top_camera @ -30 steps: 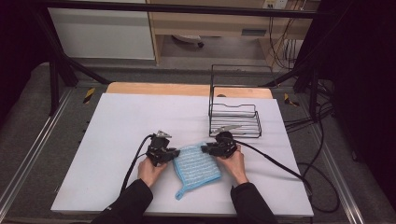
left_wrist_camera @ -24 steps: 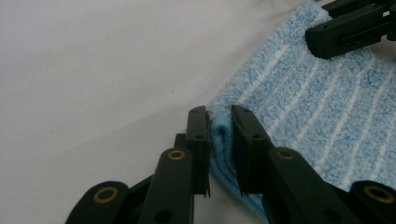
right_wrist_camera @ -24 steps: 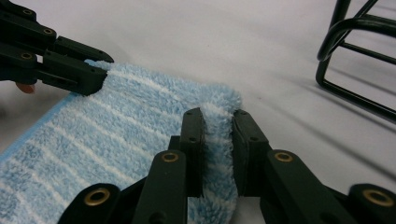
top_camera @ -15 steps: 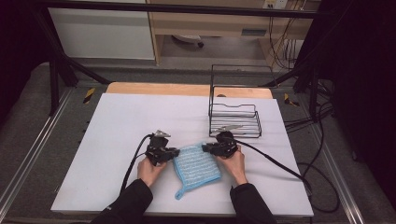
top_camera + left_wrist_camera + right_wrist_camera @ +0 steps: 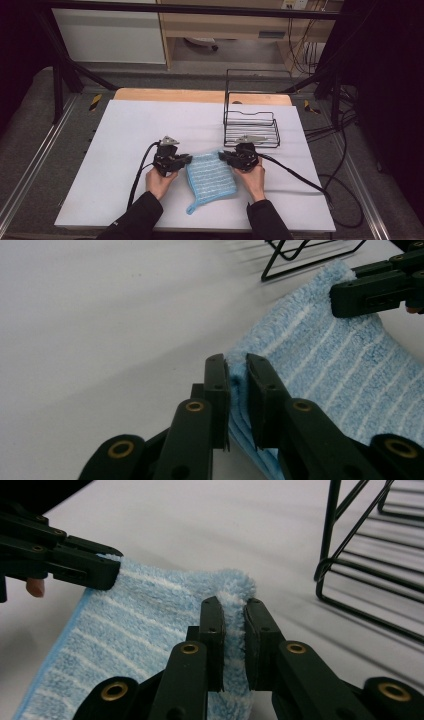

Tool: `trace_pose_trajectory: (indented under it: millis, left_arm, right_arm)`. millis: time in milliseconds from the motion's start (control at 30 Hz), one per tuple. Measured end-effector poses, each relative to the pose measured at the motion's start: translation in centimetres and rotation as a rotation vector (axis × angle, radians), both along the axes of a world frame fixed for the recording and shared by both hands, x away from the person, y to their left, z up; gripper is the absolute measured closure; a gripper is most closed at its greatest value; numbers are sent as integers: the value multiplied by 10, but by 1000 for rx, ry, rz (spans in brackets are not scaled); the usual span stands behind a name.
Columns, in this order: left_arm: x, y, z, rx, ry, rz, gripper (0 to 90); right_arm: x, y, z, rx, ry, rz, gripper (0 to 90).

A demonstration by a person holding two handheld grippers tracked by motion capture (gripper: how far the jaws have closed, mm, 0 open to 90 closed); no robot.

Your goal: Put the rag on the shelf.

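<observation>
Both grippers are pinching now: the left gripper [image 5: 237,375] is clamping its black jaws on one far corner of the light blue striped terry cloth [image 5: 210,173], and the right gripper [image 5: 232,612] is nipping the opposite far corner. Between the two tools the cloth's far edge is running straight across, each hand equally close to its own corner. From there the cloth is lying flat on the white table [image 5: 125,130], its long axis trailing back toward the person, hanging loop nearest them. Just beyond the right gripper, the black wire rack [image 5: 250,127] is waiting, apart from the cloth.
</observation>
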State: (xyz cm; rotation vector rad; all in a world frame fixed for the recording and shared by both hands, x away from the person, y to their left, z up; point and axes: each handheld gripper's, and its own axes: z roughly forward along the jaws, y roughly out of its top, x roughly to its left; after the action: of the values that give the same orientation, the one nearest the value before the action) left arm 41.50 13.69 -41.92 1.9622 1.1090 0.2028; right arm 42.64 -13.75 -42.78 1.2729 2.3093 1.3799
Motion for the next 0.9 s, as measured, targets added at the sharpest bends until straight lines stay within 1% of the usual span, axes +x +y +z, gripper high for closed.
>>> trace_pose_trajectory:
  millis: [100, 300, 467, 767, 800, 867, 900]
  left_arm:
    - [-2, 1, 7, -18, -19, -3, 798]
    - [-9, 2, 20, -44, -70, -6, 799]
    - [-14, 2, 30, -73, -94, -20, 799]
    - [-24, -1, 49, -94, -166, -32, 799]
    - [-25, -2, 51, -91, -174, -35, 799]
    - [-27, -3, 55, -97, -186, -38, 799]
    - [-28, -3, 58, -103, -193, -41, 799]
  right_arm:
    - [-7, -3, 7, 23, -42, -10, 812]
    - [-21, -7, 17, 63, -112, -25, 813]
    - [-29, -11, 26, 92, -154, -32, 815]
    - [-41, -16, 41, 113, -230, -50, 816]
    - [-42, -17, 42, 113, -238, -53, 816]
    - [-45, -17, 46, 116, -258, -57, 817]
    - [-47, -18, 50, 122, -276, -63, 817]
